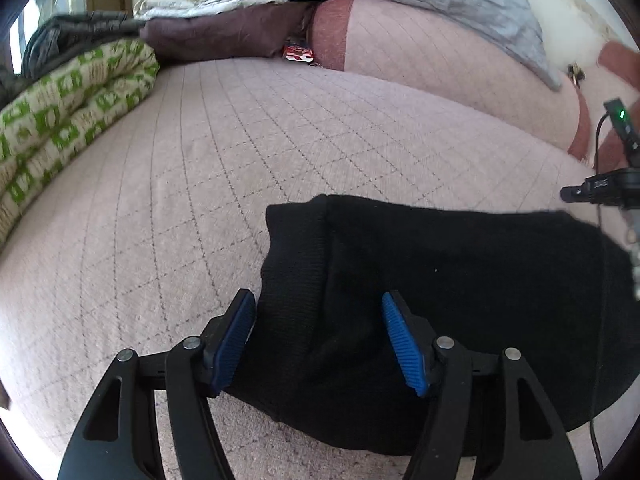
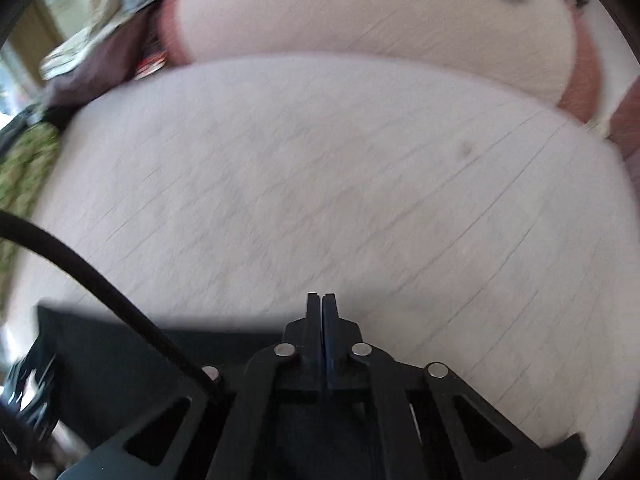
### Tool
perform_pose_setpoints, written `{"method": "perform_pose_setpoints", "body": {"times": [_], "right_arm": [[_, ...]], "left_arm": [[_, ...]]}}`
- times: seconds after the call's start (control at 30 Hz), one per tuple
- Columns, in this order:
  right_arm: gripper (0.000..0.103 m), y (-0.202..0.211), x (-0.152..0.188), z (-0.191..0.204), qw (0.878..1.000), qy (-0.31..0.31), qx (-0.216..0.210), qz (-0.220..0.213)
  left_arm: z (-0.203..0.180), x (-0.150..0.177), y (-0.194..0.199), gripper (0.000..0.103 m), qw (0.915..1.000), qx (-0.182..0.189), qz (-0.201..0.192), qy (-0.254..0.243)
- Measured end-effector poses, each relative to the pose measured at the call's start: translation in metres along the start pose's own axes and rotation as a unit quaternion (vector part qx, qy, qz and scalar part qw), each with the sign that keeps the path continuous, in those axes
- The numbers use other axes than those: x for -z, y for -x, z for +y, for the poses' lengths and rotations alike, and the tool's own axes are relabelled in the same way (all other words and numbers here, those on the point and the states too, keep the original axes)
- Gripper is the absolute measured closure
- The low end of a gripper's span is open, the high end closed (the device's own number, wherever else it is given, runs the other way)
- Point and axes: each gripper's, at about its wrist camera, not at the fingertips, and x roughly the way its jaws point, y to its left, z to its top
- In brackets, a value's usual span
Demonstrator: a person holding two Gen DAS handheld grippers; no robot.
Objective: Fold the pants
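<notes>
Black gripper (image 1: 318, 312) linkages, blue ribbed pads (image 1: 234, 346), silver rivets (image 1: 444, 342)

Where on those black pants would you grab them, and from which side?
Judging by the left wrist view, grip the ribbed band along the left edge of the black pants. It is a thicker raised edge lying beside bare bedspread, so the open left gripper could slide in from the left.
</notes>
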Motion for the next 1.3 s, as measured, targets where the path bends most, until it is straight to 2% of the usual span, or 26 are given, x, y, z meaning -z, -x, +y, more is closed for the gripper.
{"method": "perform_pose_setpoints", "body": {"times": [0.03, 0.13, 0.27, 0.37, 0.47, 0.5, 0.53, 0.6, 0.63, 0.67, 0.7, 0.73, 0.8, 0.9, 0.93, 1.0, 1.03, 1.13, 1.3], "right_arm": [[0.094, 0.0, -0.002, -0.003, 1.0, -0.013, -0.002, -0.004], [0.085, 0.026, 0.008, -0.019, 0.997, -0.065, -0.034, -0.034], [0.074, 0.073, 0.065, -0.041, 0.994, -0.078, -0.058, -0.055], [0.066, 0.097, 0.117, -0.065, 0.994, -0.086, -0.027, -0.055], [0.06, 0.109, 0.166, -0.112, 0.992, -0.117, 0.027, -0.045], [0.061, 0.111, 0.182, -0.136, 0.987, -0.147, 0.045, -0.042], [0.072, 0.111, 0.193, -0.151, 0.984, -0.17, 0.04, -0.043], [0.09, 0.119, 0.21, -0.177, 0.973, -0.22, 0.005, -0.067], [0.088, 0.126, 0.215, -0.182, 0.968, -0.238, 0.0, -0.083], [0.084, 0.134, 0.221, -0.186, 0.963, -0.251, 0.016, -0.101], [0.068, 0.143, 0.227, -0.186, 0.958, -0.255, 0.037, -0.123], [0.047, 0.15, 0.232, -0.185, 0.954, -0.258, 0.048, -0.145], [0.04, 0.162, 0.247, -0.182, 0.946, -0.261, 0.069, -0.181], [0.04, 0.158, 0.268, -0.179, 0.944, -0.253, 0.102, -0.186], [0.04, 0.158, 0.271, -0.182, 0.943, -0.263, 0.1, -0.179], [0.04, 0.163, 0.276, -0.185, 0.94, -0.269, 0.071, -0.197], [0.04, 0.165, 0.275, -0.181, 0.941, -0.263, 0.071, -0.203], [0.04, 0.164, 0.27, -0.168, 0.946, -0.238, 0.068, -0.207], [0.04, 0.154, 0.266, -0.154, 0.952, -0.223, 0.061, -0.203]], "left_arm": [[0.001, 0.0, 0.001, 0.038, 1.0, 0.001, -0.001, 0.002], [0.002, -0.001, 0.005, 0.038, 0.9999, 0.008, -0.008, 0.006], [0.006, -0.002, 0.013, 0.038, 0.9994, 0.024, -0.019, 0.018], [0.011, -0.002, 0.017, 0.038, 0.9983, 0.042, -0.015, 0.037], [0.018, 0.0, 0.021, 0.038, 0.9964, 0.06, -0.012, 0.058], [0.019, 0.0, 0.023, 0.038, 0.9962, 0.061, -0.014, 0.061], [0.019, 0.0, 0.025, 0.038, 0.9961, 0.061, -0.017, 0.061], [0.015, -0.001, 0.029, 0.038, 0.9971, 0.052, -0.016, 0.054], [0.013, -0.001, 0.032, 0.038, 0.9976, 0.047, -0.011, 0.05], [0.011, 0.0, 0.035, 0.038, 0.9977, 0.047, -0.007, 0.049], [0.009, 0.003, 0.039, 0.038, 0.9977, 0.047, -0.003, 0.048], [0.006, 0.006, 0.044, 0.038, 0.9979, 0.045, 0.002, 0.046], [0.002, 0.013, 0.056, 0.038, 0.9982, 0.04, 0.005, 0.045], [0.003, 0.022, 0.071, 0.036, 0.9972, 0.034, 0.009, 0.066], [0.004, 0.025, 0.075, 0.036, 0.9965, 0.032, 0.01, 0.076], [0.006, 0.029, 0.083, 0.036, 0.9948, 0.027, 0.013, 0.097], [0.007, 0.031, 0.086, 0.036, 0.9942, 0.023, 0.011, 0.105], [0.009, 0.033, 0.092, 0.034, 0.9928, 0.009, 0.006, 0.119], [0.017, 0.035, 0.085, 0.033, 0.9902, -0.002, 0.021, 0.138]]}}
